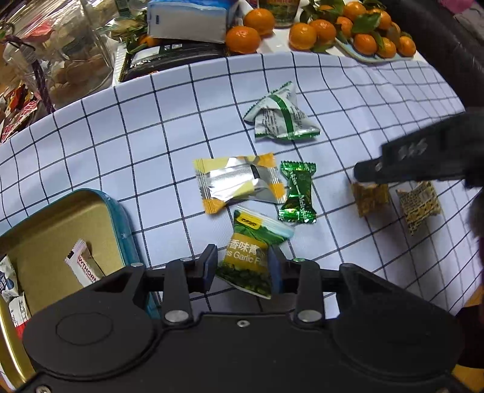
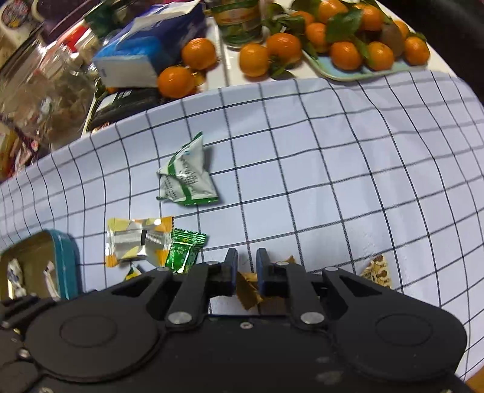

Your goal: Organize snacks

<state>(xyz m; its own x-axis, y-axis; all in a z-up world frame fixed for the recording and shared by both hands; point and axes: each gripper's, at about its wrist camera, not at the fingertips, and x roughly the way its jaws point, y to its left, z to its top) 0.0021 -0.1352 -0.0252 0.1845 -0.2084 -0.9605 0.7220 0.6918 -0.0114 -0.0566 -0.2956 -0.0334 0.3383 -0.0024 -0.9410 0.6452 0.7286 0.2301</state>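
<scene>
My left gripper (image 1: pixel 243 266) is shut on a green and yellow garlic pea packet (image 1: pixel 252 257), holding it just above the checked cloth. My right gripper (image 2: pixel 245 272) has its jaws close around a brown nut bar (image 2: pixel 248 288); it also shows in the left wrist view (image 1: pixel 370 198) under the fingertips. On the cloth lie a yellow and silver packet (image 1: pixel 239 183), a dark green candy (image 1: pixel 298 192), a white and green packet (image 1: pixel 281 116) and a second nut bar (image 1: pixel 419 207). The teal tin (image 1: pixel 119 217), gold inside, holds several snacks at the left.
Mandarins (image 1: pixel 243 39) and a plate of them (image 2: pixel 363 71) line the far edge. A blue tissue pack (image 1: pixel 187 19), a dark notebook (image 1: pixel 169 60) and glass jars (image 1: pixel 72 57) crowd the back left.
</scene>
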